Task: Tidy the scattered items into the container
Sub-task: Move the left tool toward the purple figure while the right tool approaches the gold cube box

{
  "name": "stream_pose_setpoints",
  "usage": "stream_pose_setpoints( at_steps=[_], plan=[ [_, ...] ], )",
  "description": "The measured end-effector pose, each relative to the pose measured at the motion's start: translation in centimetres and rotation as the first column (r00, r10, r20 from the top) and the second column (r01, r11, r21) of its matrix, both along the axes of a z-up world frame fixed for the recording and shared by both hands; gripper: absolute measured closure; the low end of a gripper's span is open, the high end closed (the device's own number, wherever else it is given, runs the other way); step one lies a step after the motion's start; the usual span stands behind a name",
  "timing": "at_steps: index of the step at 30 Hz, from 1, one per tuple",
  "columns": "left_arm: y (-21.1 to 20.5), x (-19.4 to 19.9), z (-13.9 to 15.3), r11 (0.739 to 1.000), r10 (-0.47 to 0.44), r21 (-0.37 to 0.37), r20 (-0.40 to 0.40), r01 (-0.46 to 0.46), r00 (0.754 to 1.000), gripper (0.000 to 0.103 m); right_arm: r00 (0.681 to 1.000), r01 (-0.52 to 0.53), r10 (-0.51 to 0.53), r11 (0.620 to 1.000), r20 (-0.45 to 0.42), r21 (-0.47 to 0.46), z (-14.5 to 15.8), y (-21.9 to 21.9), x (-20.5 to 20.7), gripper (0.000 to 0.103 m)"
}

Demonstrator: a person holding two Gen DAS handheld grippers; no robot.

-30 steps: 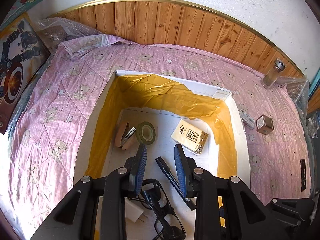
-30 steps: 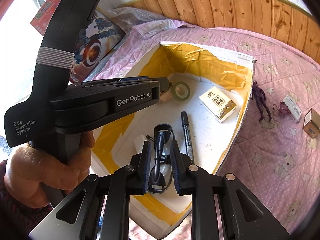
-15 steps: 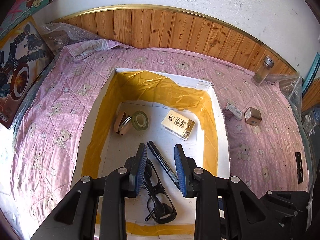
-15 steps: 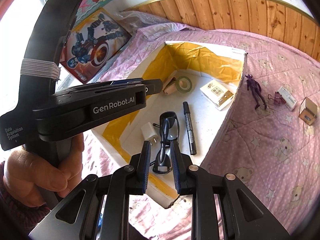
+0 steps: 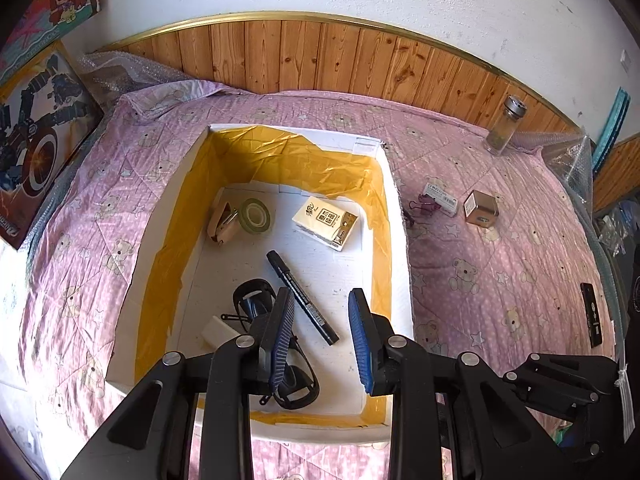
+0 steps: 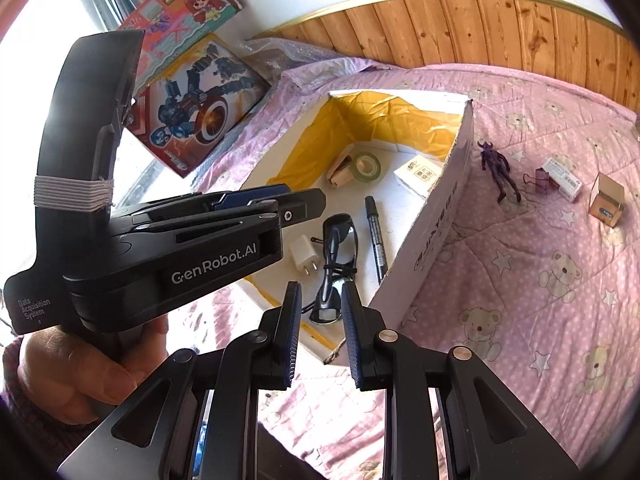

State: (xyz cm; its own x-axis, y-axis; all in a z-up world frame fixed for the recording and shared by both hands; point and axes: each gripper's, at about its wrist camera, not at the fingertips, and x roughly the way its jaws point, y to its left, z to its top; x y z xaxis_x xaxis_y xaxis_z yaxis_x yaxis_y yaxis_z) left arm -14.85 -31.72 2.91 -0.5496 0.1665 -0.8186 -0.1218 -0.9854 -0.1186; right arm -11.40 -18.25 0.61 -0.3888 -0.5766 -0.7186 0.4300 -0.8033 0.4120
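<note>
While both grippers are hanging empty above the box, this is how things are standing:

Step in hand: between items, I'd judge; nothing is being carried, and pieces are lying outside waiting.
Container: the white box (image 5: 394, 216) with yellow lining is sitting mid-quilt (image 5: 500, 288), already holding sunglasses (image 6: 334, 260), a black marker (image 5: 302, 298), a tape roll (image 5: 257, 215), a stapler (image 5: 222, 222), a tissue pack (image 5: 325, 222) and a white charger plug (image 6: 305, 258).
Left gripper (image 5: 322, 338): jaws are standing apart, holding nothing, over the box's near end.
Right gripper (image 6: 322, 332): jaws are parted a little, empty, over the box's near corner.
Still out: a purple figure (image 6: 498, 170), a binder clip (image 6: 538, 182), a white packet (image 6: 562, 178) and a small brown box (image 6: 606, 200), all lying on the quilt beyond the box's right wall.
Figure's axis: lying lengthwise, head toward the wooden headboard (image 6: 500, 28), feet toward the near edge.
Next move: reaching right, spreading the jaws across the figure's narrow body.
</note>
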Motion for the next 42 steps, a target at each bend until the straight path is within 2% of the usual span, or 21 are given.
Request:
stream_pose_setpoints(
  at_steps=[13, 25, 39, 42],
  plan=[
    [2.4, 2.6, 0.4, 1.000, -0.018, -0.017, -0.014, 0.018, 1.000, 0.073, 1.000, 0.015, -0.015, 0.998, -0.003, -0.053, -0.4, 2.9, 1.8, 0.079],
    [6.5, 4.4, 0.5, 0.997, -0.077, -0.001, -0.019, 0.077, 0.997, 0.073, 0.996, 0.093, -0.092, 0.992, 0.018, -0.088, -1.3, 7.6, 2.1, 0.079],
    [13.8, 1.3, 0.0, 0.987, -0.159, 0.024, 0.005, 0.159, 0.987, 0.071, 0.973, 0.228, -0.223, 0.968, 0.050, -0.109, -2.9, 14.8, 0.0, 0.079],
    [15.1, 0.0, -0.4, 0.987, -0.157, 0.019, 0.013, 0.157, 0.987, 0.063, 0.967, 0.254, -0.250, 0.961, 0.054, -0.108, -3.1, 16.4, -0.8, 0.079]
  ],
)
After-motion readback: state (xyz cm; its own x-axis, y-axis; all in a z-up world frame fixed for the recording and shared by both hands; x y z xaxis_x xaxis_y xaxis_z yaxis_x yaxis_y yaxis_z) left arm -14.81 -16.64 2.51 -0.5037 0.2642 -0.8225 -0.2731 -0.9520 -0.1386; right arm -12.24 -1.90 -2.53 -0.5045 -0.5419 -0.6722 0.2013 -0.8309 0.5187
